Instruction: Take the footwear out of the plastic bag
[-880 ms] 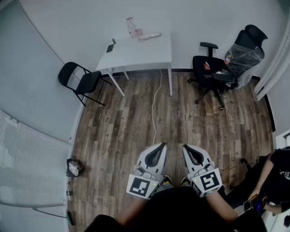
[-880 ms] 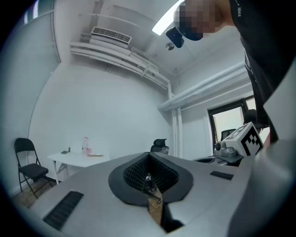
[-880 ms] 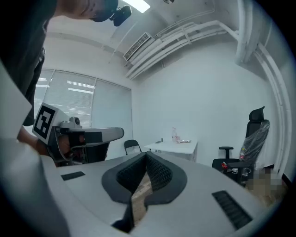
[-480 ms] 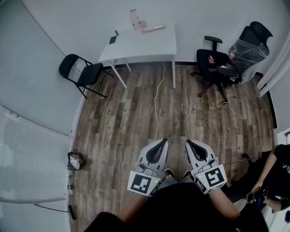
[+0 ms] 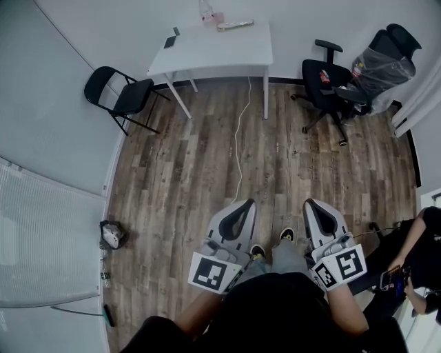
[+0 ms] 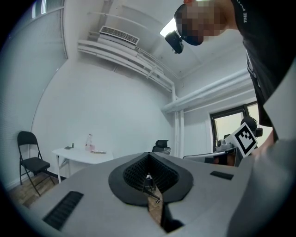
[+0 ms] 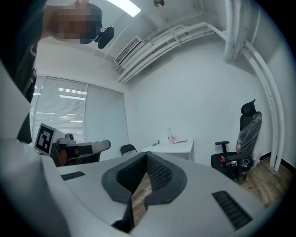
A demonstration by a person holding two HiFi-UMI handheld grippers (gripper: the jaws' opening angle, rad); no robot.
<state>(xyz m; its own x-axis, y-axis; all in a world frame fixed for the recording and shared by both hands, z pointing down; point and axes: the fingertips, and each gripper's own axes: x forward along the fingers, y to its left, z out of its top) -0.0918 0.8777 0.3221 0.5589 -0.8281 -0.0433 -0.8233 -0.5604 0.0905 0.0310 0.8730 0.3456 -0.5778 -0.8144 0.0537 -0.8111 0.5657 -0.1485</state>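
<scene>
Pointing level toward the white bench (image 5: 213, 52), the left tongs (image 5: 245, 204) and right tongs (image 5: 311, 204) were both shut tight and empty, well short of the bench. A pale plastic bag (image 5: 235, 25), contents unclear, lay at the bench's far edge beside a bottle (image 5: 205, 12).

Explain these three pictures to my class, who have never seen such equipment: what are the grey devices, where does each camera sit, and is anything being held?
No robot: a person holds a gripper in each hand, the left gripper and the right gripper. The top-down picture comes from a camera on the person's head; the other two from cameras riding on each gripper, looking along its jaws. Both are shut and hold nothing. Across the wooden floor stands a white table with a bottle and small items too distant to identify, flanked by a folding chair and an office chair.
</scene>
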